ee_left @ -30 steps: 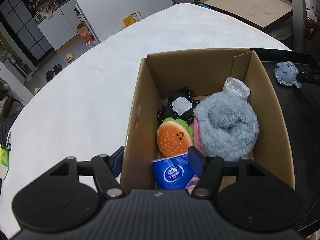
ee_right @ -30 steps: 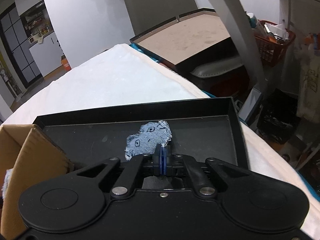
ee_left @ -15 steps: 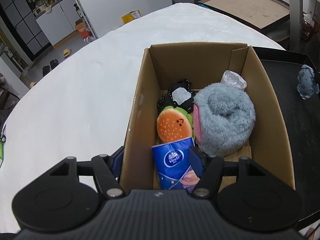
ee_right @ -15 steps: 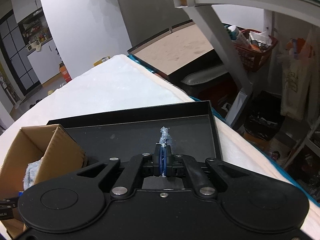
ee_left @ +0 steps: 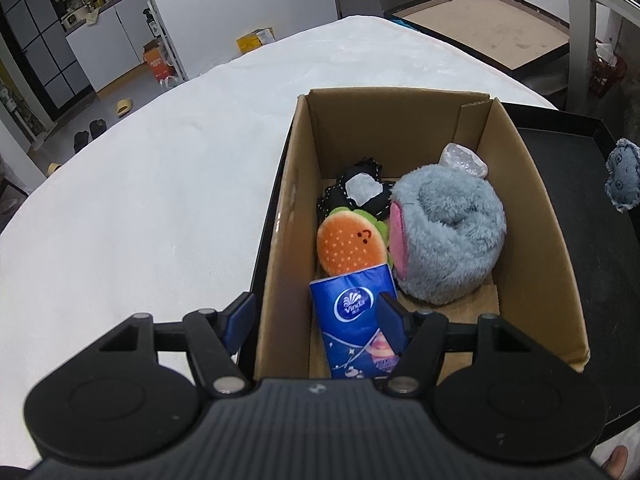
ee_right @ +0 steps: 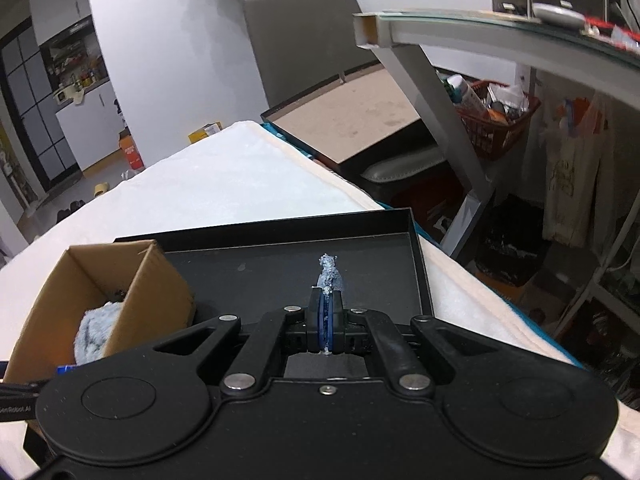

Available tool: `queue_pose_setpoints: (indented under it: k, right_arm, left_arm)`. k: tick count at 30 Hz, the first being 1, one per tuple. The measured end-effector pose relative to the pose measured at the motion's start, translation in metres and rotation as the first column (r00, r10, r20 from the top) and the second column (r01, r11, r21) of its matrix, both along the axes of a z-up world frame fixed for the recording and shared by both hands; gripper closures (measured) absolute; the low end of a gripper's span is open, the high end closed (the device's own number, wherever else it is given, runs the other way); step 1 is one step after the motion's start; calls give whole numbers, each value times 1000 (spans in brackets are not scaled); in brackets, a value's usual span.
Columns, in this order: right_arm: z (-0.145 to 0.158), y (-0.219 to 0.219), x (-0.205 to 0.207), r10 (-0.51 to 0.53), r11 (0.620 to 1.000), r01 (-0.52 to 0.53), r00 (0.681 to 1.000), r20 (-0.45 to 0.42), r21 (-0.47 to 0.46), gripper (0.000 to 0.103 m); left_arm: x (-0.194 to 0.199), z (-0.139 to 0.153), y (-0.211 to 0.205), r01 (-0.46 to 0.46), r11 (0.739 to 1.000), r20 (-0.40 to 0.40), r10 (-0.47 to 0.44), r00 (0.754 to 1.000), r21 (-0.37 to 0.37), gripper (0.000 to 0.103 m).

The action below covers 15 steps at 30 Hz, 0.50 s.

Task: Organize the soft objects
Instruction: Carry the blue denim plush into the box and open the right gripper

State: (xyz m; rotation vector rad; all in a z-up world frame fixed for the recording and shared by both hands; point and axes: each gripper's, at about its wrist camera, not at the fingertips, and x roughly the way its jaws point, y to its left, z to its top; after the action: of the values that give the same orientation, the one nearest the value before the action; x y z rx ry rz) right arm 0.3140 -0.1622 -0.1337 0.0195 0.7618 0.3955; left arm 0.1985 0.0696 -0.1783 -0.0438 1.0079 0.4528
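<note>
A cardboard box (ee_left: pixel 288 200) holds a grey fluffy plush (ee_left: pixel 448 240), an orange burger plush (ee_left: pixel 352 244), a blue Vinda tissue pack (ee_left: pixel 352 320), a black-and-white fabric piece (ee_left: pixel 360 190) and a clear crinkled wrap (ee_left: pixel 464 162). My left gripper (ee_left: pixel 316 312) is open over the box's near left corner. Its jaws straddle the box wall and the tissue pack without pressing on either. My right gripper (ee_right: pixel 328 304) is shut on a small blue denim patch (ee_right: pixel 329 274), held edge-on above the black tray (ee_right: pixel 280 264). That denim patch (ee_left: pixel 622 178) also hangs at the right edge of the left wrist view.
The box (ee_right: pixel 152 280) stands in the left part of the black tray (ee_left: pixel 600 240), on a white padded surface (ee_left: pixel 160 200). A glass table with a grey leg (ee_right: pixel 440 100) rises to the right, with a red basket (ee_right: pixel 496 120) beneath. A second framed board (ee_right: pixel 352 120) lies beyond.
My right gripper has risen off the tray with the denim patch, which now shows edge-on. My left gripper has drawn back a little, so more of the tissue pack shows.
</note>
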Motion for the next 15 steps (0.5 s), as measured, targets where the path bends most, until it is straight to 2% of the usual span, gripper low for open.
queue_pose_setpoints:
  k: [7,12,15]
  right_arm:
    - [13,7,-17,0,1000,0,1000,21,-24,102]
    - [23,16,-31,6,999,-5,1000,30,-43,102]
    - [30,24,-39,18,998,-16,999,39,-58,102]
  left_arm:
    - [-9,-5,9,0,999,35,1,999,-40,38]
    - [-17,-2,18,1,995,85,8,996,-105,38]
    - [-20,0,22,8,994,109,4,994,-112,41]
